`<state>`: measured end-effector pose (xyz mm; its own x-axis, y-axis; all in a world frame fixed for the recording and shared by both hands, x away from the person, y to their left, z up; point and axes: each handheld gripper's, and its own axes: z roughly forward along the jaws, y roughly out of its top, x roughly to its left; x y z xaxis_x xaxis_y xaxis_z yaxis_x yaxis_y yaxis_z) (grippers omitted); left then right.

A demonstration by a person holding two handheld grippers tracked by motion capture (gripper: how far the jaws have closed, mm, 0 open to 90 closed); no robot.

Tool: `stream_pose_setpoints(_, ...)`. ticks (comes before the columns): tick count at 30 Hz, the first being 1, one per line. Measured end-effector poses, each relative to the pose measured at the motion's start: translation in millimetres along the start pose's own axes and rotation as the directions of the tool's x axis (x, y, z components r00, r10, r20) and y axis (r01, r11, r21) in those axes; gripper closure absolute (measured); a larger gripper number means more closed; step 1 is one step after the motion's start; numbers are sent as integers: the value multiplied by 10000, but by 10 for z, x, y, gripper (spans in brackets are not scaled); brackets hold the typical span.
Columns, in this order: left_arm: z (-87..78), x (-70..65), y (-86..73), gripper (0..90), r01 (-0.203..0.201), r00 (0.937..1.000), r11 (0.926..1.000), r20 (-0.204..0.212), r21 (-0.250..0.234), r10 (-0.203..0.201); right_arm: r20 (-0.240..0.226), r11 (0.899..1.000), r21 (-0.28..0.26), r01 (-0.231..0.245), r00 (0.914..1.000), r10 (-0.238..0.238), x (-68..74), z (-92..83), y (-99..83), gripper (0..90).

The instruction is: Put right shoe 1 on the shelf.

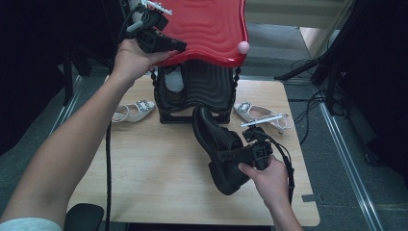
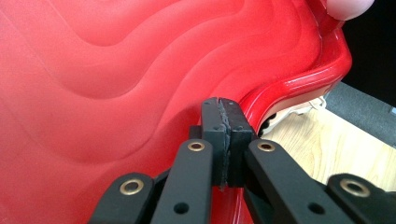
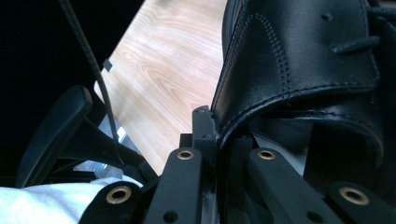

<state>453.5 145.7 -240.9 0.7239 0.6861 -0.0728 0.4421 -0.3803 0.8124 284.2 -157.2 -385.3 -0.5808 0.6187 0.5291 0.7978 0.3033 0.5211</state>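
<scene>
**Ana:** Tongs first: the right tongs (image 1: 243,153) are clamped on the collar edge of the black shoe (image 1: 219,149), one pad outside the leather and one inside the opening. You can see the stitched rim pinched between them in the right gripper view (image 3: 261,112).

**Ben:** And the left tongs (image 1: 163,45)?

**Ana:** Closed on the rim of the red lid (image 1: 207,29), holding it tilted up over the dark basket (image 1: 197,91) at the back of the desk (image 1: 154,183). Pads are pressed together on the glossy lip (image 2: 289,88).

**Ben:** How will the shoe behave?

**Ana:** I'd judge it fairly heavy for a one-edge grip: thick sole, stiff smooth leather, laces on top. It hangs toe-up and above the desk, in front of the basket. Held only by the collar, it may swing or pivot; the leather there flexes, so the hold could creep.

**Ben:** Better spot?

**Ana:** Deeper on the heel counter, where it's stiffest. The lid looks like hard, rippled plastic, slick, with a pink knob (image 1: 244,47) at its corner. Two pale flat shoes (image 1: 134,111) (image 1: 262,114) lie either side of the basket.
</scene>
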Motion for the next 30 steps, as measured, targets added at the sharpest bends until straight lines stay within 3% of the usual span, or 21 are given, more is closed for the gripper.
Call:
stream_pose_setpoints(4,-4,8,-1,900,-19,10000,10000,4,21,19,148,9988,-488,64,9999,-57,27,-78,129,875)
stream_pose_setpoints(7,-2,3,-1,900,-52,10000,10000,-13,7,52,517,9961,-825,313,9983,-271,37,-107,271,872)
stream_pose_setpoints(13,-6,1,-15,900,-83,10000,9999,-47,-77,83,1163,9865,-1578,427,9929,-243,-7,-9,617,872)
stream_pose_setpoints(16,-8,2,-29,900,-70,10000,9999,-40,-155,69,1519,9816,-1812,598,9879,-322,-11,78,765,870)
stream_pose_setpoints(20,-11,-4,-30,900,-20,10000,9999,-28,-131,20,2265,9739,-2118,821,9735,-328,-38,228,966,869)
stream_pose_setpoints(24,-12,-2,-33,900,-94,9999,9998,-47,-155,93,2502,9681,-2372,802,9680,-189,-87,298,1046,870)
stream_pose_setpoints(25,-13,2,-34,900,-107,9999,9998,-36,-156,107,2450,9647,-2500,824,9693,-193,-103,319,1061,871)
stream_pose_setpoints(26,-13,2,-33,900,-123,9999,9998,-22,-138,123,2619,9568,-2745,955,9649,-212,-100,360,1085,871)
stream_pose_setpoints(27,-15,0,-32,900,-174,9998,9998,-37,-106,174,2619,9568,-2745,955,9649,-212,-100,360,1085,871)
stream_pose_setpoints(30,-17,-8,-34,900,-243,9997,9997,-81,-92,242,3078,9452,-2989,1313,9508,-347,-63,443,1122,870)
